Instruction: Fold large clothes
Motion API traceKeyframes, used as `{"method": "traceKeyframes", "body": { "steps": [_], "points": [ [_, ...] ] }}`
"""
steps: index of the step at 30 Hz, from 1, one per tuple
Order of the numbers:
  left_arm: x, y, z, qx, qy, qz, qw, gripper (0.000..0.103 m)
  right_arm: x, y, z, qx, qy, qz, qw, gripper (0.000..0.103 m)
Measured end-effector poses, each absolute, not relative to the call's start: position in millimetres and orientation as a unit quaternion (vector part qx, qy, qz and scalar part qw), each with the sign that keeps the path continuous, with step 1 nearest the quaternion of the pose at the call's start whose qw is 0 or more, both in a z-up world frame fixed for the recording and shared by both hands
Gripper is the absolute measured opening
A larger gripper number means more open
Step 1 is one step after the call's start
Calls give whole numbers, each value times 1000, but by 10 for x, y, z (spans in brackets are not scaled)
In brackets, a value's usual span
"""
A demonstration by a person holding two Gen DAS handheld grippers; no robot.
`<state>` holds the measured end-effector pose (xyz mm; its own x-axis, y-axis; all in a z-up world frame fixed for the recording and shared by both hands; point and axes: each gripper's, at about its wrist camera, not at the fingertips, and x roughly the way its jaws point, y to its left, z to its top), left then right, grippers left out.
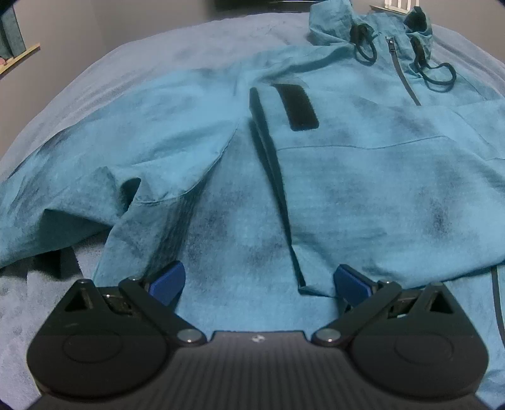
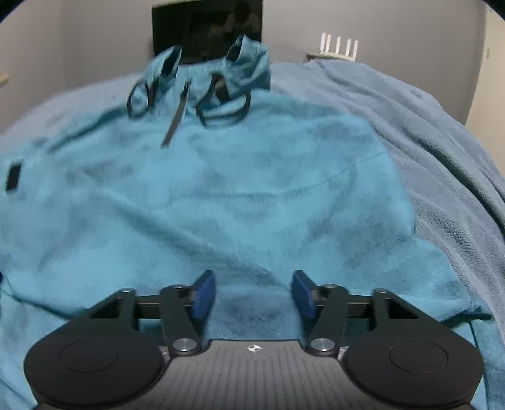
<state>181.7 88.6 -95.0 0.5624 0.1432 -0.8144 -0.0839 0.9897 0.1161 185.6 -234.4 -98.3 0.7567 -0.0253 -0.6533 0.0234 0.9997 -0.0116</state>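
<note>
A teal hooded jacket (image 1: 347, 176) lies spread on a bed, hood and black drawcords (image 1: 366, 44) at the far end. One sleeve with a black velcro cuff tab (image 1: 298, 107) is folded across the chest. My left gripper (image 1: 258, 280) is open and empty, low over the jacket's lower part near the sleeve edge. In the right wrist view the jacket (image 2: 236, 195) fills the middle, its short zip (image 2: 176, 116) below the hood. My right gripper (image 2: 254, 296) is open and empty just above the hem.
A light blue blanket (image 2: 442, 164) covers the bed (image 1: 157, 53) under and around the jacket. Grey walls stand behind, with a dark screen (image 2: 206, 30) and a white router (image 2: 337, 47) at the far end.
</note>
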Motion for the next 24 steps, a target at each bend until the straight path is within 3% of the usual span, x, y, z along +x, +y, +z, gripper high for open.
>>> {"method": "traceKeyframes", "body": {
  "steps": [2, 6, 13, 20, 24],
  "points": [
    [1818, 898, -947, 30, 463, 63, 884, 103, 1809, -2357, -906, 17, 326, -10, 945, 91],
    [1803, 903, -954, 25, 456, 62, 888, 103, 1737, -2338, -812, 17, 290, -13, 957, 100],
    [1770, 925, -810, 24, 462, 53, 885, 103, 1591, -2199, -739, -33, 238, -25, 970, 102],
    [1358, 1610, -108, -114, 345, 111, 925, 103, 1383, -2039, -620, -49, 193, 38, 979, 103],
    [1167, 2173, 168, -92, 303, 184, 931, 103, 1361, -1947, -566, -45, 195, 68, 978, 102]
  ]
}}
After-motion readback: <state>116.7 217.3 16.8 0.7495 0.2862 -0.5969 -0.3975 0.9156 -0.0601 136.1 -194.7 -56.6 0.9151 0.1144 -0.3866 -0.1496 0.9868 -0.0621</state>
